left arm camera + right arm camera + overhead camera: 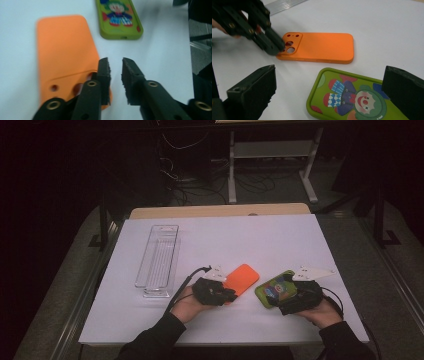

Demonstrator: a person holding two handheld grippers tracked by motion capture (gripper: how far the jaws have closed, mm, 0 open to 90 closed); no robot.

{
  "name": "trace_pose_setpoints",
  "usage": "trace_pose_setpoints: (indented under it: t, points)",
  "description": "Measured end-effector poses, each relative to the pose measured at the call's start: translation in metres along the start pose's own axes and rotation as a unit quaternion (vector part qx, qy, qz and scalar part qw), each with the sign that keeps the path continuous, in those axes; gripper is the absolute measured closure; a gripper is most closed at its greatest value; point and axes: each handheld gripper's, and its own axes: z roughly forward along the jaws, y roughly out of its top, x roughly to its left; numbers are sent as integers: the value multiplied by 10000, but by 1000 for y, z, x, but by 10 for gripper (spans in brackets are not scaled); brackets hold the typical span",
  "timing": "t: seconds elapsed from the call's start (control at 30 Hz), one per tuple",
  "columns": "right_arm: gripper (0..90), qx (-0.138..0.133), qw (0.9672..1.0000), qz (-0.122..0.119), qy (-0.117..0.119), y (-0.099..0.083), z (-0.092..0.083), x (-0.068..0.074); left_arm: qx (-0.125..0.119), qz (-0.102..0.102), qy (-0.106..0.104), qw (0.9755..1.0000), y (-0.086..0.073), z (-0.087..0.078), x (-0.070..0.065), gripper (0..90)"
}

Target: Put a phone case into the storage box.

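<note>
No writing is readable. The orange case (241, 279) lies diagonally, its camera end toward the slightly parted, empty left gripper (115, 65); the right gripper (329, 92) straddles the clown-printed green case (352, 97), seemingly without touching it.

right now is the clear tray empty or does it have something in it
Empty: the clear tray shows just its ribbed floor, while both phone cases, orange and green, lie on the table.

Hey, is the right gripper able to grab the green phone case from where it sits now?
Probably yes: the right gripper has its jaws wide open either side of the green phone case, nothing between.
</note>
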Motion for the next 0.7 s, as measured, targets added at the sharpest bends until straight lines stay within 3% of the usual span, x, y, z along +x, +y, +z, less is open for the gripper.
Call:
trace_pose_setpoints:
  t: [0.1, 0.23, 0.3, 0.33, 0.43, 0.7]
  points:
    - [0, 6, 10000, -2, -2, 0, 0, 0, -88, 63, 26, 9999, 1, -15, 7, 657]
    - [0, 24, 10000, -8, -1, 0, 1, 1, -279, -47, 93, 9996, -1, -35, 17, 494]
    - [0, 15, 10000, -29, -8, 0, 1, 0, -361, -39, 168, 9992, -2, -45, 21, 475]
    - [0, 6, 10000, -39, -7, 0, 1, 0, -412, -56, 212, 9989, -2, -49, 23, 407]
    - [0, 8, 10000, -26, -12, 0, 1, 0, -527, -109, 272, 9982, -3, -61, 28, 346]
    - [0, 9, 10000, -28, -13, 0, 1, 0, -626, -227, 390, 9970, -9, -74, 35, 0]
